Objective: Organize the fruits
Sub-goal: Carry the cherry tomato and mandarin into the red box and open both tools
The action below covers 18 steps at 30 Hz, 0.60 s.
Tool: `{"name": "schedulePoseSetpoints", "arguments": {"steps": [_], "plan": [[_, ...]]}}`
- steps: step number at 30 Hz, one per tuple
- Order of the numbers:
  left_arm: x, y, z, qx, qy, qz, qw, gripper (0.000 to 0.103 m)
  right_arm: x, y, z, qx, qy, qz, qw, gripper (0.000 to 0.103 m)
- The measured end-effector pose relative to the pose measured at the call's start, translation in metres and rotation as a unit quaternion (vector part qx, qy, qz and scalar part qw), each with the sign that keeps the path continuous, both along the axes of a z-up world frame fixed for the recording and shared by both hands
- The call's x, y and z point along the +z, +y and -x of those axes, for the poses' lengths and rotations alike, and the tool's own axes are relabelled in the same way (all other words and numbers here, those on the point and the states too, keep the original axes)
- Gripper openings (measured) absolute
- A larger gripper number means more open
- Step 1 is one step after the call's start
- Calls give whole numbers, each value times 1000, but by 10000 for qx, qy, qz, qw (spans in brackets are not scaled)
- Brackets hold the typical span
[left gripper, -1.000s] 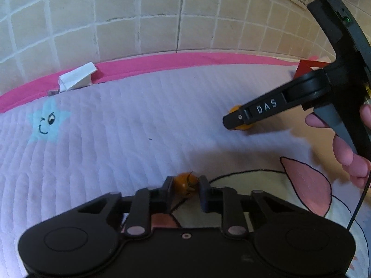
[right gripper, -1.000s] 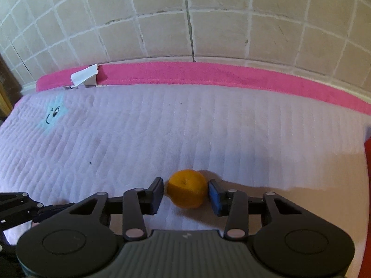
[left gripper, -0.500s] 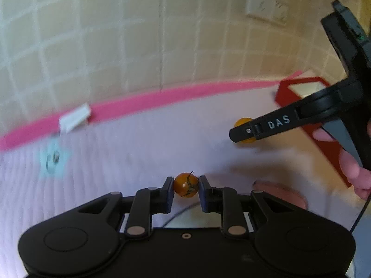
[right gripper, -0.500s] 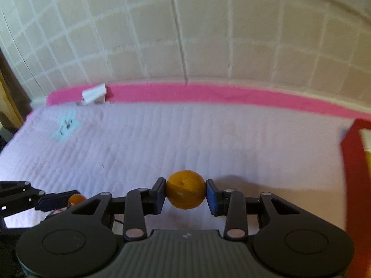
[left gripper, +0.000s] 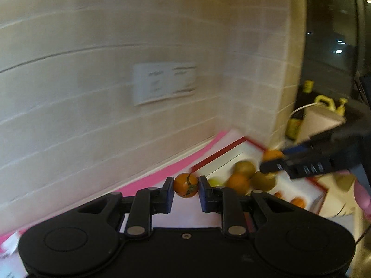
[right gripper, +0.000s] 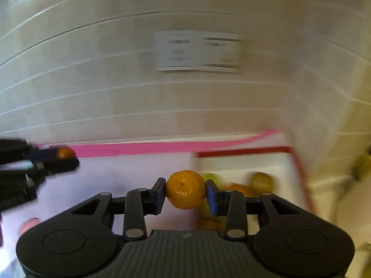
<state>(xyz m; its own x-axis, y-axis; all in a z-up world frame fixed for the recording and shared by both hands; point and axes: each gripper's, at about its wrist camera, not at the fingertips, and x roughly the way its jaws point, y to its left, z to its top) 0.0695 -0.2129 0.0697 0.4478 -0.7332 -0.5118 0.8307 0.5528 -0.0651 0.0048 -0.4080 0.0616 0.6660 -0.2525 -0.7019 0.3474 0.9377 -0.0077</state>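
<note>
My left gripper [left gripper: 186,187] is shut on a small orange cherry tomato [left gripper: 185,184] with a green stem, held in the air above the mat. My right gripper [right gripper: 185,191] is shut on a tangerine [right gripper: 186,189], also lifted. A red-rimmed white tray [left gripper: 234,143] lies ahead to the right and holds several green and orange fruits [left gripper: 243,173]. In the right wrist view the tray [right gripper: 243,151] is ahead right with fruits [right gripper: 262,181] in it. The right gripper with its tangerine [left gripper: 272,155] hangs over the tray. The left gripper shows at the left of the right wrist view [right gripper: 60,157].
A tiled wall with a double socket [left gripper: 164,83] stands close behind the pink-edged mat [right gripper: 139,149]. Yellow bottles and a white bag [left gripper: 320,115] sit beyond the tray at the right. Both views are motion-blurred.
Both grippers closed on their fruits, lifted them off the mat and swung right towards the red tray, which has come into view.
</note>
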Motion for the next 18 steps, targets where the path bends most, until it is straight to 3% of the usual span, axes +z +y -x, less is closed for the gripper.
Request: {"name": "schedulePoseSetpoints", "arguments": {"steps": [4,10,14,18], "plan": [[3,-65,-6,-456,246,-25,9987,25,-9,-48,35,-360,398,-80,9985,39],[-18,-154,-22,-882,813,-349,9922,25,-48,-86,53,-301,1055,-594,9922,39],[-44,-199,-38,-1158,1492,-556,9804,25,-78,-90,50,-105,1486,-751,9860,39],[-78,-229,-45,-1480,2071,-1018,9617,25,-104,-84,37,83,1659,-916,9818,39]]}}
